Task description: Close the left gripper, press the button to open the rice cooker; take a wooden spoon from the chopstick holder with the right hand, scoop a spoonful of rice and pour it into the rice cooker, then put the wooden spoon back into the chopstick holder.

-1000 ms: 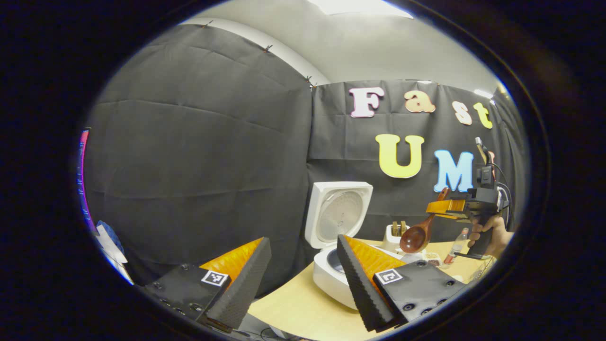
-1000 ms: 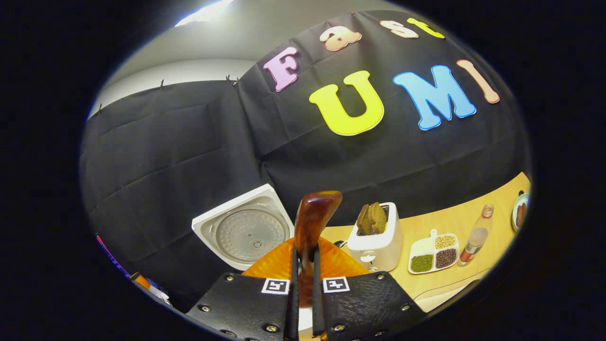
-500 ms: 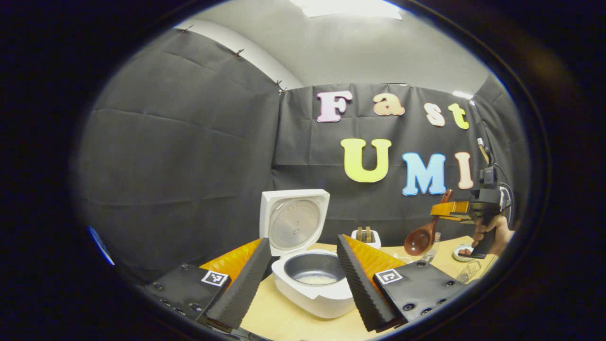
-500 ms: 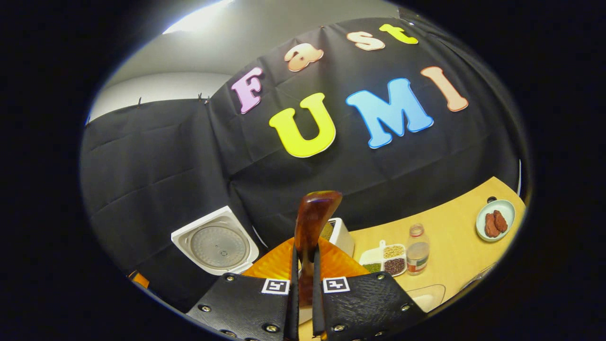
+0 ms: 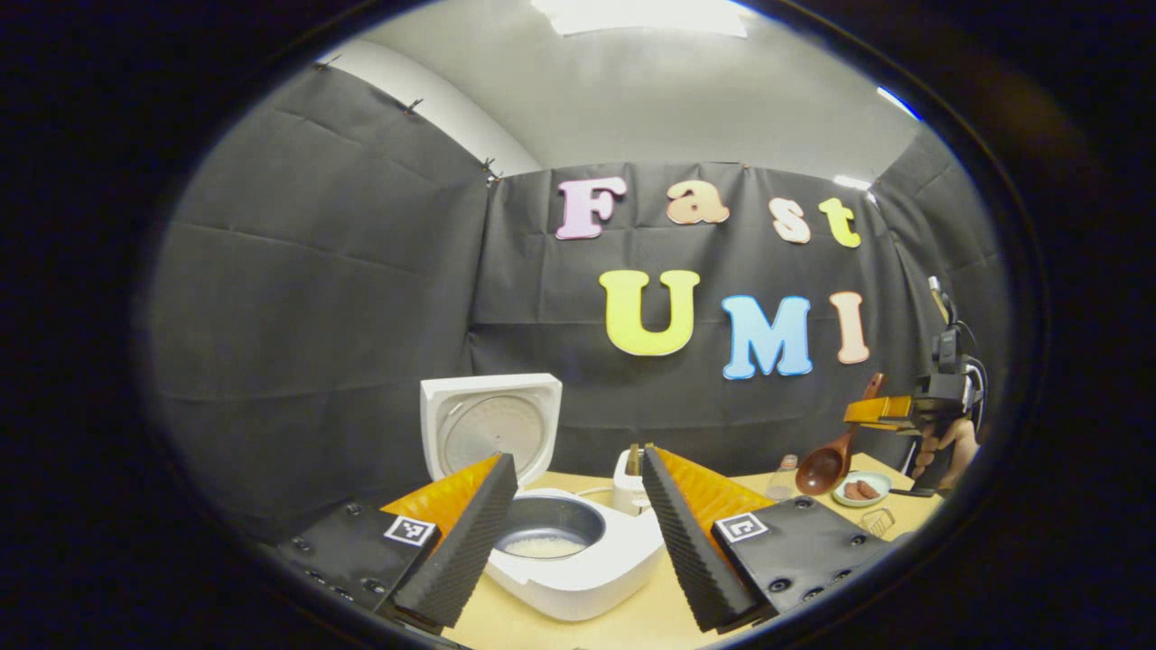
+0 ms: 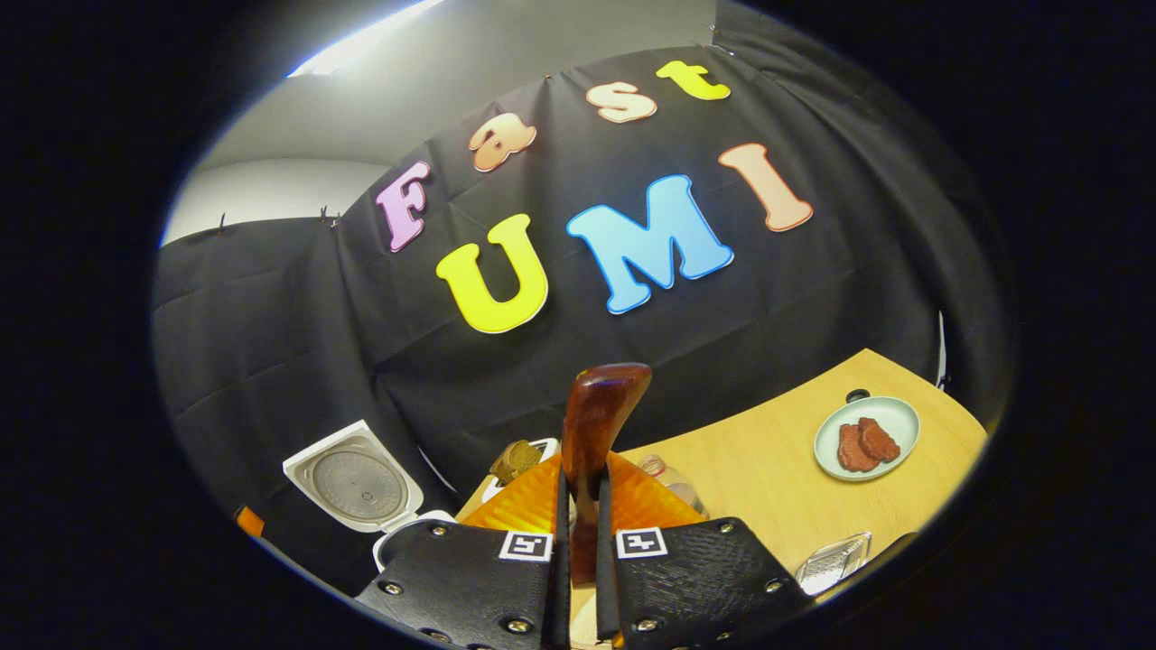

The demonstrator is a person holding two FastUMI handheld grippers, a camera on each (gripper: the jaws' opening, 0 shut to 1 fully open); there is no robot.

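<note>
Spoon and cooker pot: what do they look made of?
The reddish-brown glossy spoon, clamped in the right tool, looks like lacquered wood: warm tone and bright highlights. The white rice cooker has a dark grey inner pot that looks like coated metal, though the look leaves that open.

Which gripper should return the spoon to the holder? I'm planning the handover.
Right: the right gripper is shut on the brown wooden spoon, while the left gripper hangs open by the white rice cooker.
</note>
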